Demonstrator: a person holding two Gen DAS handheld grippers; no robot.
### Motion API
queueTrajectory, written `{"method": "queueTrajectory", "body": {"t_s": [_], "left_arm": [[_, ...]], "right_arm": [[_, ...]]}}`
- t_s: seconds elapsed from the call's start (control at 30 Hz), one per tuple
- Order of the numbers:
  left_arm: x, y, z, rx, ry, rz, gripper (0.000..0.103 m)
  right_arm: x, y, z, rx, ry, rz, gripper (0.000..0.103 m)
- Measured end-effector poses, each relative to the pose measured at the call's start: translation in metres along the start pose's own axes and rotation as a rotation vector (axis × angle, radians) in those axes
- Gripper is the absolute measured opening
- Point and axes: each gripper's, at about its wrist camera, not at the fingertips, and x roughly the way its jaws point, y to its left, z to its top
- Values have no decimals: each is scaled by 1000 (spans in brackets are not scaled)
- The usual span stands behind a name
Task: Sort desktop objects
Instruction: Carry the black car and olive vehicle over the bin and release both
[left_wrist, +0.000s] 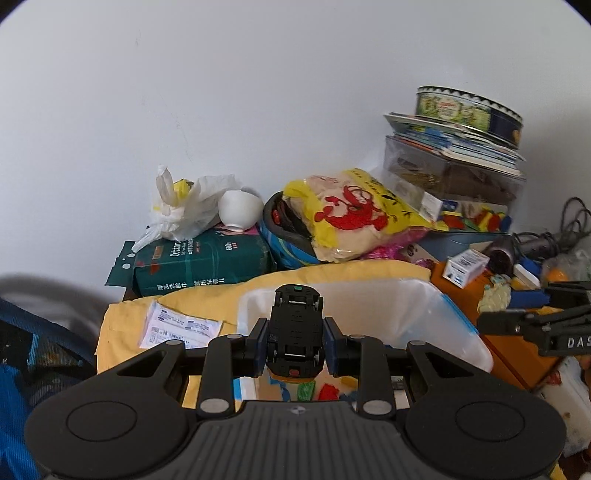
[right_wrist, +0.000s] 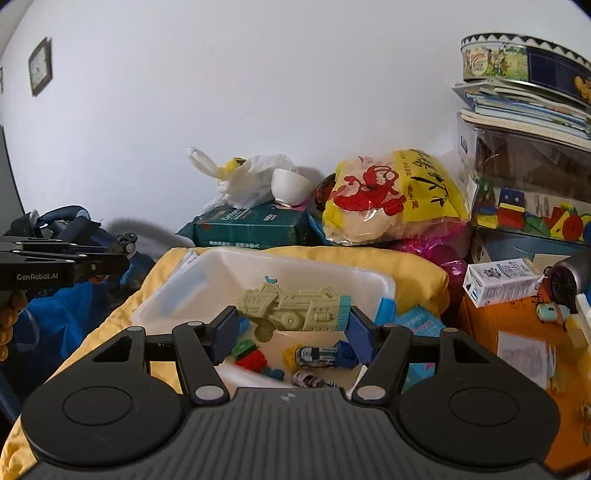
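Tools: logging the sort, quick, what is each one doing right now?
Left tool: closed on a black toy car, underside up.
Right tool: closed on a beige toy vehicle, held sideways.

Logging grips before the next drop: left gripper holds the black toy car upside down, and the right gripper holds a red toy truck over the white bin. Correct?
Not quite. The toy truck in the right gripper is pale grey-green with a blue end, not red, as the right wrist view shows. The rest stands: it hangs over the white bin, and the left gripper holds the black toy car underside up.
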Motion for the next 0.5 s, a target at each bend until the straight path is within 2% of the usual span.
{"method": "queueTrajectory", "body": {"t_s": [0.33, 0.4, 0.43, 0.47, 0.5], "left_arm": [[40, -1, 22, 2, 78, 26, 35], [49, -2, 22, -5, 104, 39, 55], [53, -3, 20, -9, 119, 58, 73], [57, -2, 17, -10, 135, 73, 76], [61, -2, 13, -6, 153, 74, 76]], "right_arm": [[39, 0, 19, -11, 57, -19, 66], [50, 1, 20, -18, 85, -29, 67], [55, 1, 20, -19, 101, -34, 70], [60, 2, 19, -25, 120, -37, 80], [63, 2, 18, -31, 127, -41, 84]]}}
